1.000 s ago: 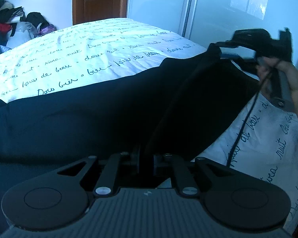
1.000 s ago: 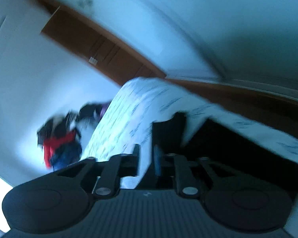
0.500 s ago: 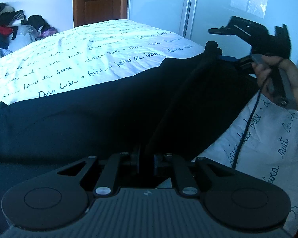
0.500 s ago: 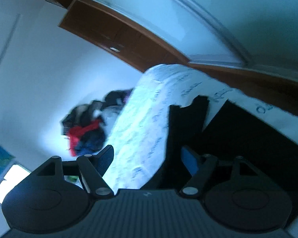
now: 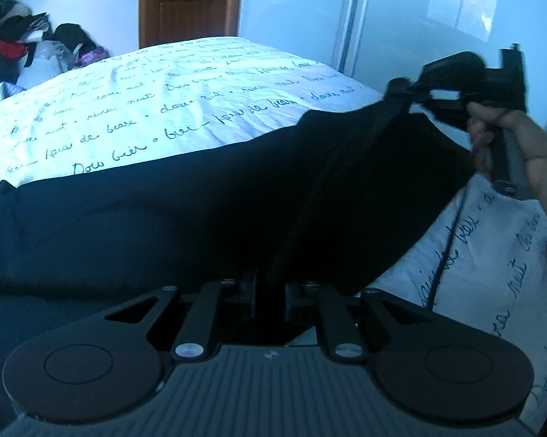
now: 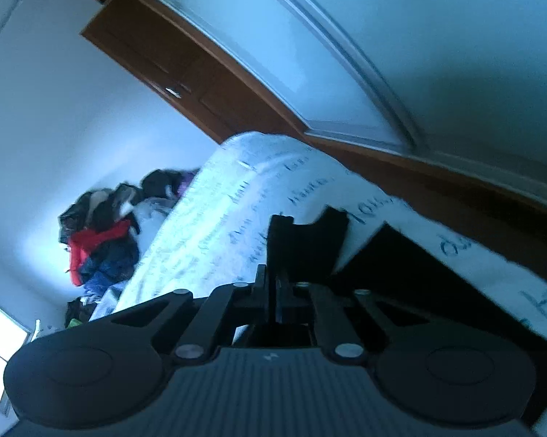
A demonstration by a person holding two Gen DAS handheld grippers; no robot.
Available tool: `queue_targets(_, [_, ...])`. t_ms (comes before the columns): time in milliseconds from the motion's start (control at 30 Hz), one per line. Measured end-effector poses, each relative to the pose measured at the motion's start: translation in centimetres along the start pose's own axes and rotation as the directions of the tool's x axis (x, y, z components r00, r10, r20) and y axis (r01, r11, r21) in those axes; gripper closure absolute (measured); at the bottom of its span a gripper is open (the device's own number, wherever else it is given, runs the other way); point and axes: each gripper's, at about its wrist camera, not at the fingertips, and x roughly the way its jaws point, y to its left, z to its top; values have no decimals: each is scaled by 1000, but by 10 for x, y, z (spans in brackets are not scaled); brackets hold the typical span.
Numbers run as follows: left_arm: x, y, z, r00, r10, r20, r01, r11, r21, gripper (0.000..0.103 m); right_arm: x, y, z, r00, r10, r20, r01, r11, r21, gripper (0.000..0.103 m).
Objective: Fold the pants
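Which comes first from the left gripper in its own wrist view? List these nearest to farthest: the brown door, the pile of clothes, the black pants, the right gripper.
1. black pants: pinched in the left gripper, spread just ahead.
2. right gripper: upper right, on the pants' raised corner.
3. pile of clothes: far left, beyond the bed.
4. brown door: back wall, top centre.

The right gripper (image 6: 273, 287), half open a second before, spread wide above the black pants (image 5: 200, 218) and then snapped its jaws together on the waistband edge. In the left wrist view it dropped from the 2 o'clock corner back onto the cloth, and the person's hand (image 5: 499, 134) followed. The left gripper (image 5: 269, 291) eased slightly, its jaws opening around the fold between them.
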Motion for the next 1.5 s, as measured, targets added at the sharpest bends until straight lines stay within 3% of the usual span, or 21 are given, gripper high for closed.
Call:
queue_targets(100, [-2,5,1,1000,9,17,-8,998,-58,82,-30,21,13,987,142,77,-136,988,-79,99])
queue_targets(167, [-4,7,2,1000,8,23,-6,997,-78,84,-53,31,16,973,194,126,-177,974,-139,99])
queue_targets(233, [-5,7,1,1000,-3,16,4,998,-64,84,-66,30,13,984,117,136,-93,981,-171,99])
queue_targets(300, [-5,3,-1,1000,2,16,-2,999,-36,84,-72,13,6,994,-19,107,37,985,-167,99])
queue_targets(400, [-5,-3,-2,1000,20,20,-20,1000,6,84,-78,-14,-5,989,-129,67,136,983,-123,99])
queue_targets(500, [-5,-4,-1,1000,24,21,-24,1000,2,84,-87,-27,-10,990,-124,62,129,989,-79,99])
queue_targets(667, [-12,-5,-2,999,23,36,-23,1000,17,84,-107,-10,-15,985,-140,101,157,968,-194,99])
queue_targets(767, [-6,-8,-5,999,34,18,-35,999,27,84,-108,-31,-18,978,-203,53,209,962,-176,99])
queue_targets(867, [-6,-12,-6,998,50,24,-51,997,50,84,-115,-47,-25,977,-213,21,214,967,-140,99])
queue_targets(1333, [-6,-16,-9,998,62,24,-64,994,85,84,-107,-45,-29,966,-257,-30,247,952,-182,100])
queue_targets(1433, [-9,-15,-9,998,53,21,-55,995,84,79,-109,-46,-27,967,-253,-41,244,957,-155,98])
queue_targets(1500, [-14,-11,-7,999,39,11,-39,997,73,66,-119,-38,-26,955,-295,34,297,944,-141,91])
